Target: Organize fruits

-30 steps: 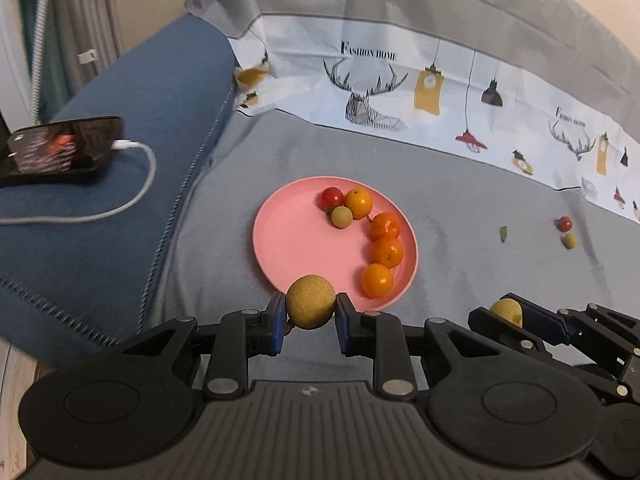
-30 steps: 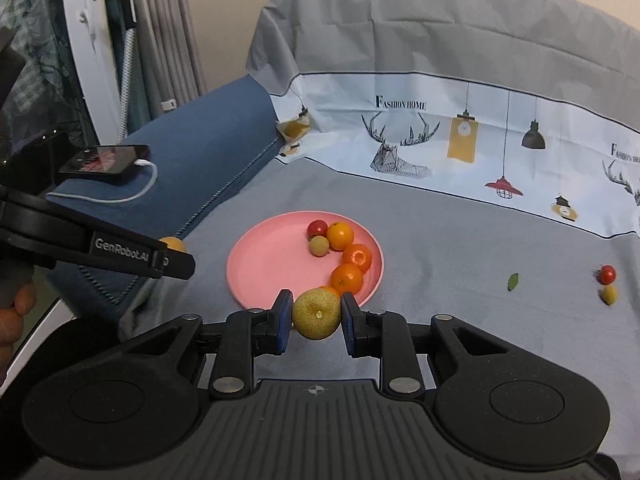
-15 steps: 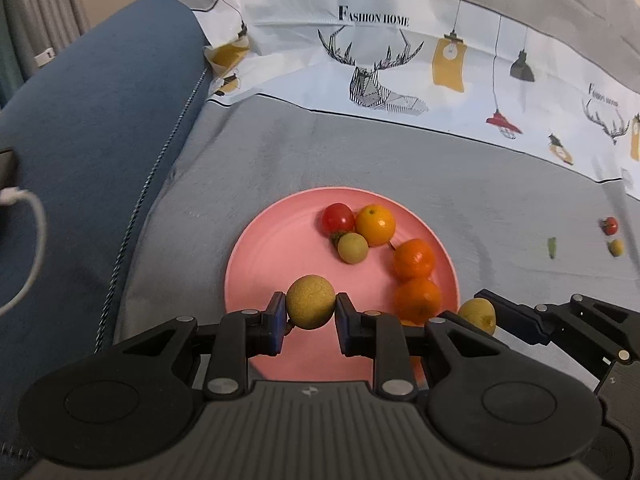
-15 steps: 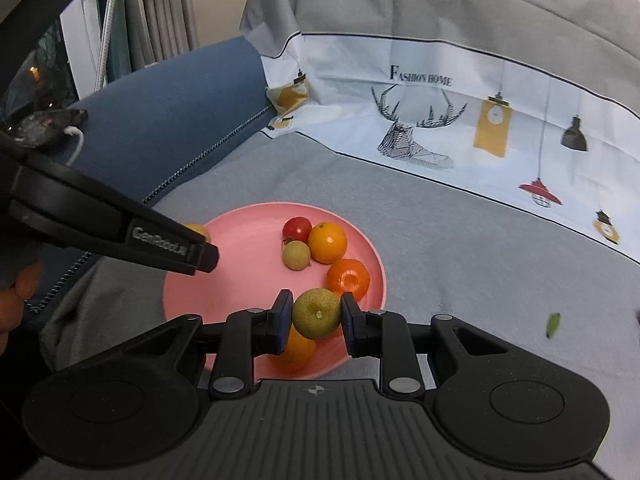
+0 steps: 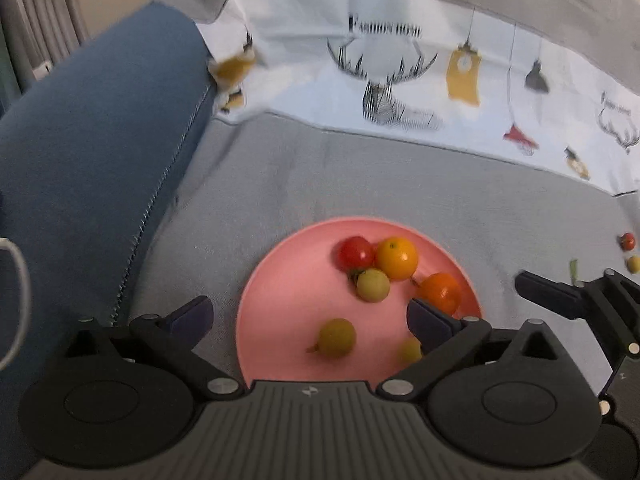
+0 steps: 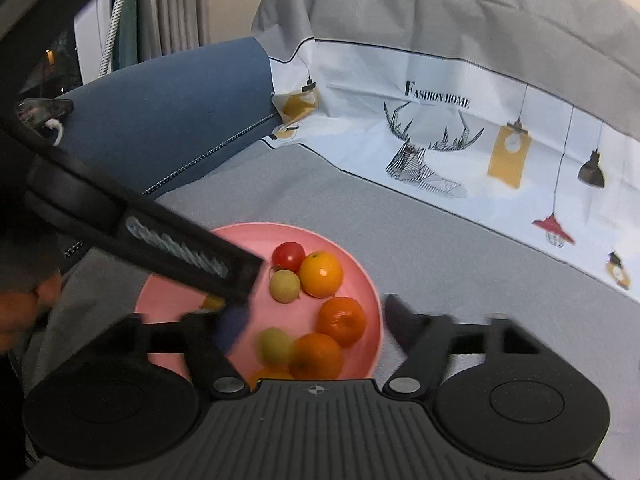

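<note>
1. Fruits lie on a pink plate (image 5: 280, 304) that sits on a grey cloth (image 5: 360, 176) beside a blue cushion (image 5: 88, 128).
2. At the plate's far side a red tomato (image 5: 355, 252) touches an orange (image 5: 397, 258), with a small green fruit (image 5: 373, 285) just in front of both.
3. A mandarin (image 5: 440, 292) sits near the plate's right rim; in the right wrist view a second mandarin (image 6: 317, 356) lies just in front of it.
4. A yellow-green fruit (image 5: 337, 338) lies free on the plate between the left gripper's fingers, touching neither.
5. Another yellowish fruit (image 6: 276, 346) lies on the plate beside the second mandarin; it is blurred, so whether it has settled is hard to say.
6. Off the plate, a small red fruit (image 5: 628, 241) and a small yellow one (image 5: 634, 264) lie on the cloth far to the right.
7. Left gripper (image 5: 308, 320) tilts steeply down over the plate's near edge; its jaws have just been opening and stand wide, holding nothing.
8. Right gripper (image 6: 312, 320) points down over the plate's near right side; its jaws have just been opening too, and nothing is gripped.
9. A hand (image 6: 24, 308) shows at the left edge of the right wrist view.
</note>
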Demonstrator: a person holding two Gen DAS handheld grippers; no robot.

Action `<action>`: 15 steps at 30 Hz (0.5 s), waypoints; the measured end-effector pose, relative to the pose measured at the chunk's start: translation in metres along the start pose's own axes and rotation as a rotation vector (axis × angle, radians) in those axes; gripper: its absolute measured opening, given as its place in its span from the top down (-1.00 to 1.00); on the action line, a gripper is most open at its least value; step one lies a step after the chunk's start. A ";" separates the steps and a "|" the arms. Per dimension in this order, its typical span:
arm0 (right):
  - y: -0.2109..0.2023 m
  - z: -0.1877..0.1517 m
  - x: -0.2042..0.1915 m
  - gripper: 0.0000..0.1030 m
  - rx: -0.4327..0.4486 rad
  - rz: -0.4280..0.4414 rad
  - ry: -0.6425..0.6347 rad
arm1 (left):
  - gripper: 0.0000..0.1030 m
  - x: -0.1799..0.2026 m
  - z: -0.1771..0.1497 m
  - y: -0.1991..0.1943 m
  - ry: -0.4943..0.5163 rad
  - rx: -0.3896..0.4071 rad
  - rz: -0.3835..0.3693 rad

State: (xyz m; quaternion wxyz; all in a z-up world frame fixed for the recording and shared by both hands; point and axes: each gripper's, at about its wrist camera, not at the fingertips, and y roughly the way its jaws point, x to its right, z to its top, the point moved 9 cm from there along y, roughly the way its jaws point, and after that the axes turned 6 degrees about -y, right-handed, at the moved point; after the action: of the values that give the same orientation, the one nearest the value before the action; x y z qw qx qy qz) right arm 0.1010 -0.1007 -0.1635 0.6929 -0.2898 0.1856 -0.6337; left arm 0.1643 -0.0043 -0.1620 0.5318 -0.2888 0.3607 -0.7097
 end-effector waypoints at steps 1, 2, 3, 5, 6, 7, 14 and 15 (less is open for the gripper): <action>-0.005 -0.002 0.000 -0.60 -0.009 0.000 0.002 | -0.99 -0.001 -0.003 -0.004 -0.001 -0.010 -0.001; -0.011 -0.005 0.001 -0.63 -0.018 -0.003 0.013 | -0.99 -0.002 -0.006 -0.008 -0.007 -0.022 0.002; -0.017 -0.009 0.001 -0.65 -0.028 -0.003 0.026 | -0.99 -0.003 -0.011 -0.014 -0.016 -0.030 0.006; -0.033 -0.018 0.001 -0.70 -0.047 -0.008 0.059 | -0.99 -0.005 -0.021 -0.027 -0.030 -0.043 0.010; -0.042 -0.022 0.001 -0.71 -0.056 -0.013 0.080 | -0.99 -0.006 -0.027 -0.035 -0.035 -0.050 0.012; -0.052 -0.026 0.000 -0.72 -0.067 -0.014 0.110 | -0.99 -0.007 -0.033 -0.044 -0.041 -0.056 0.019; -0.121 -0.049 -0.020 -0.83 -0.137 0.020 0.304 | -0.99 -0.019 -0.090 -0.103 -0.057 -0.139 0.096; -0.130 -0.051 -0.024 -0.83 -0.137 0.022 0.313 | -0.99 -0.020 -0.098 -0.112 -0.059 -0.143 0.089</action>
State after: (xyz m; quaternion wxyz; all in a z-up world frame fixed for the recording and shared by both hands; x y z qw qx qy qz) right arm -0.0344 -0.0895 -0.1222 0.6410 -0.2322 0.3372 -0.6492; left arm 0.0313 0.0546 -0.1271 0.5511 -0.3306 0.4072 -0.6490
